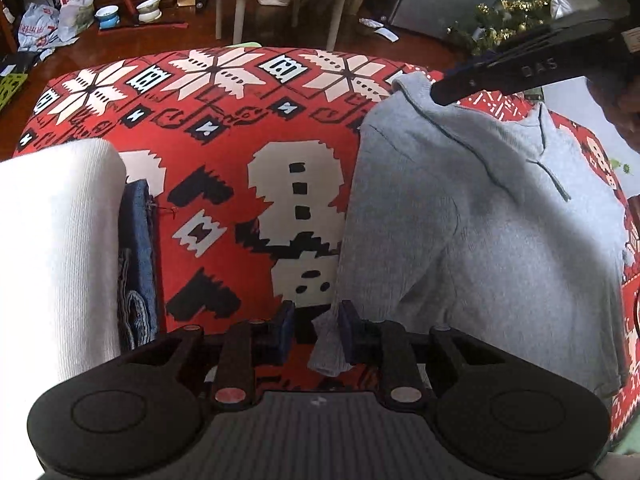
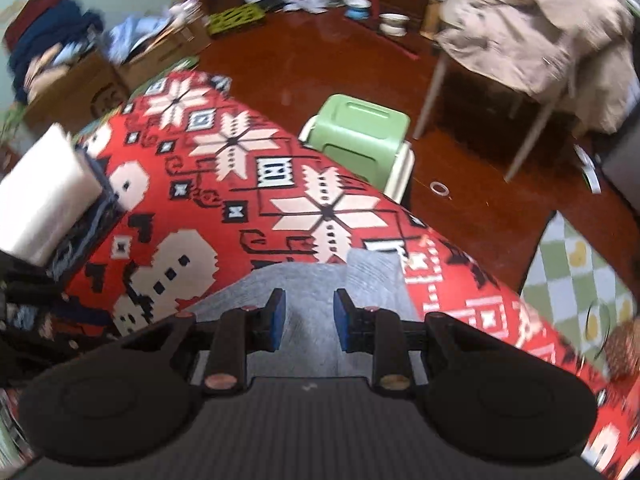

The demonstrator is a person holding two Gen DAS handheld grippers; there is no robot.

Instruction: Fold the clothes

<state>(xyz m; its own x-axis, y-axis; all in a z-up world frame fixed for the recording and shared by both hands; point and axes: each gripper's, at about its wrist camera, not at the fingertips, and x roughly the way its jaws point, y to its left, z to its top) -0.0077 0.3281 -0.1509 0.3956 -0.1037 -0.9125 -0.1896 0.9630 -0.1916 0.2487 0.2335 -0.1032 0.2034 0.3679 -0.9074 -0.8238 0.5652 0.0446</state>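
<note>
A grey sweater [image 1: 472,216] lies on the red patterned table [image 1: 224,128], right of a folded white garment [image 1: 56,248]. The left claw [image 1: 314,330], nearly closed, pinches its cuff; the right claw [image 2: 308,320], narrowly parted, grips grey fabric.

A pale grey knit sweater [image 1: 472,216] lies spread and partly folded on a red patterned cloth [image 1: 224,128], collar toward the far edge, one fold lifted at its upper corner. At the cloth's other end, a folded white garment [image 1: 56,240] sits stacked on folded blue denim [image 1: 138,264].
</note>
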